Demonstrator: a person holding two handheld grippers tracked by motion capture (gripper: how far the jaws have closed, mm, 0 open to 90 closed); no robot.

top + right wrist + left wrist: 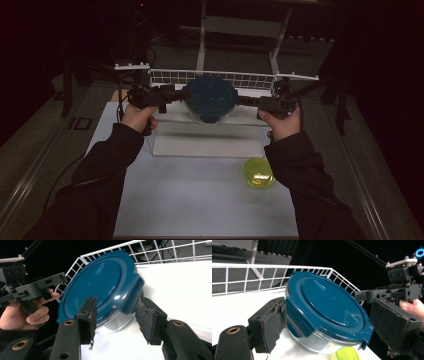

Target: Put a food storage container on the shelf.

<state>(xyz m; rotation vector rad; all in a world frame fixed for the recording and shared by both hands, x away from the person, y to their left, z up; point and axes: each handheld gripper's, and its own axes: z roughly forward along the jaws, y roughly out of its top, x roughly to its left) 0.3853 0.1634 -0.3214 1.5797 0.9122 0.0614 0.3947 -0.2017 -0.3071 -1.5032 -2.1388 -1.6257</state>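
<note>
A round clear container with a dark blue clip lid (pixel 210 95) sits on the white tray of a wire rack (pixel 212 78). My left gripper (pixel 177 94) is level at its left side and my right gripper (pixel 248 101) is level at its right side. In the left gripper view the lid (pixel 327 302) lies between and beyond the wide-apart jaws of the left gripper (pixel 329 305), with one pad (pixel 272 322) right beside a lid clip. In the right gripper view the jaws of the right gripper (pixel 117 301) stand apart around the lid's edge (pixel 100 282), with a clip close to one pad (pixel 150 320).
A small yellow-green bowl (pixel 258 172) rests on the white table (pixel 200 210) at the front right, near the right forearm. The rack's white wire fence runs behind the container. A flat white shelf (pixel 207 140) lies in front of it. The room around is dark.
</note>
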